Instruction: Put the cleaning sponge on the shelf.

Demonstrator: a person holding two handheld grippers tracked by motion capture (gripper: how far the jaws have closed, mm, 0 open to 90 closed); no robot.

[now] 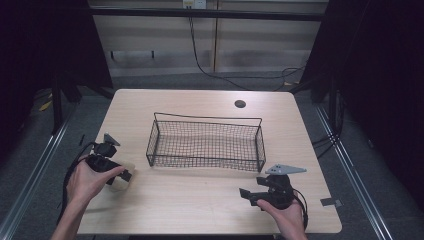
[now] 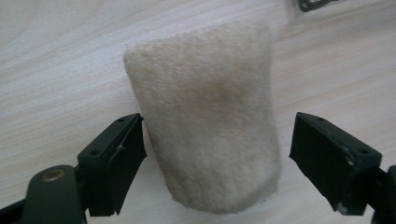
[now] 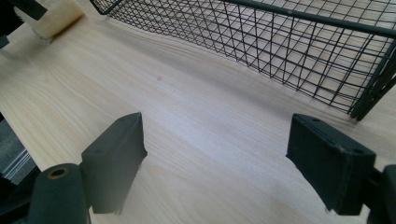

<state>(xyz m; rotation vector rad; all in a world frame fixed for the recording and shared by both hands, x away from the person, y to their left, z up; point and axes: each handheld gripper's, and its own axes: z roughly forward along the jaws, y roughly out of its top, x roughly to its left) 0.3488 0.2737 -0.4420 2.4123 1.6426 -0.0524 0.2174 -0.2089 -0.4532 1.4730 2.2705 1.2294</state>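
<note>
Pale wood table (image 1: 200,195), dark room around it, a black wire basket (image 1: 206,142) standing mid-table. My left gripper (image 2: 217,149) sits at the table's left edge with jaws spread wide either side of a beige fuzzy roll (image 2: 208,126) lying on the wood; one jaw just meets its side, the other stands apart, no grip. My right gripper (image 3: 217,158) is low near the front right, jaws wide apart with bare wood between them, basket corner just beyond.
</note>
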